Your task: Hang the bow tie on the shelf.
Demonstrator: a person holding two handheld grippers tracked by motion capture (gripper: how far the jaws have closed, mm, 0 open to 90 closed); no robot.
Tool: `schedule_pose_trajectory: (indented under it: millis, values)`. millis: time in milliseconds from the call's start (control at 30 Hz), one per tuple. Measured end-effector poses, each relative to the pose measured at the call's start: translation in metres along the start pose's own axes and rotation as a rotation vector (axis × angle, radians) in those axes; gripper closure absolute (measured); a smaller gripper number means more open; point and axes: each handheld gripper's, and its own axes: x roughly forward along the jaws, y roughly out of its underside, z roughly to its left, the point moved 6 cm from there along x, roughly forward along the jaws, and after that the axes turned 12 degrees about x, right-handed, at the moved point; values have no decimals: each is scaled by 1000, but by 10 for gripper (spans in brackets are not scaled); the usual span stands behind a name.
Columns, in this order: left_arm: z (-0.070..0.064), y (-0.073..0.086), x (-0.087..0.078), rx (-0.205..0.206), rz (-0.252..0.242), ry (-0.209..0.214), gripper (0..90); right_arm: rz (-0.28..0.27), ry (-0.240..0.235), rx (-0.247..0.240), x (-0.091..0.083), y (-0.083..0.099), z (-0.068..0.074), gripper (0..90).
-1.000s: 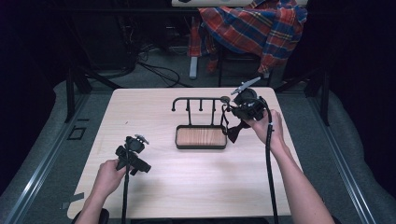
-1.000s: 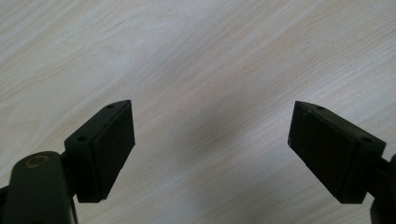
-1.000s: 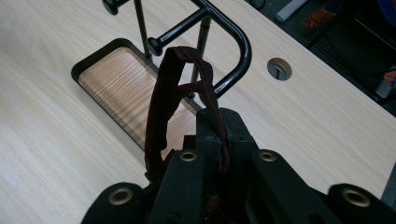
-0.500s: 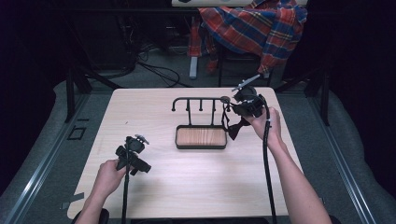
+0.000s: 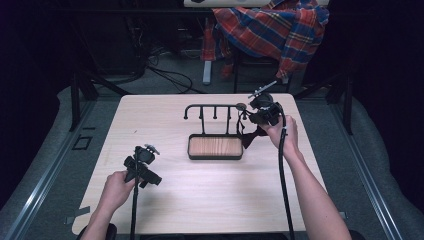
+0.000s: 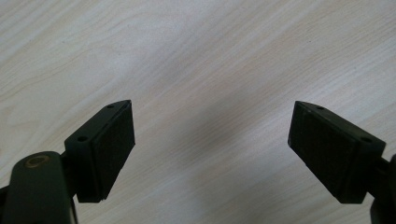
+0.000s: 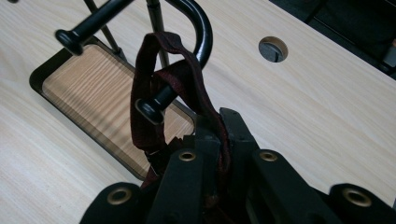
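Observation:
A black hook rack [image 5: 212, 107] stands on a wooden-bottomed base tray [image 5: 215, 146] at the table's middle. My right gripper [image 5: 251, 124] is at the rack's right end, shut on a dark red strap [image 5: 249, 137]. In the right gripper view the strap [image 7: 152, 88] loops over the rack's curved end hook [image 7: 203, 35], and the jaws of my right gripper [image 7: 219, 128] pinch its lower part. My left gripper [image 5: 145, 172] hovers low over bare table at the front left. Its pads [image 6: 112, 149] are wide apart in the left gripper view, with my left gripper [image 6: 210, 144] holding nothing.
A plaid cloth [image 5: 272, 30] lies draped over a chair behind the table. A round hole [image 7: 273, 49] is cut in the tabletop near the rack. Cables [image 5: 165, 75] run across the floor beyond the far edge. Bare wood spreads between the two hands.
My right gripper has edged slightly left toward the rack's end hook with the strap. The left gripper has stayed put.

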Motion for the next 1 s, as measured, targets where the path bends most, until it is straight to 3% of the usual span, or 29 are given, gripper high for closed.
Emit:
schedule_pose_trajectory:
  millis: [400, 1000]
  values:
    - [0, 0, 0, -1, 1, -1, 148, 36, -2, 37, 14, 3, -5, 850]
    - [0, 0, 0, -2, 1, 0, 150, 90, -63, 43, 30, 17, -2, 797]
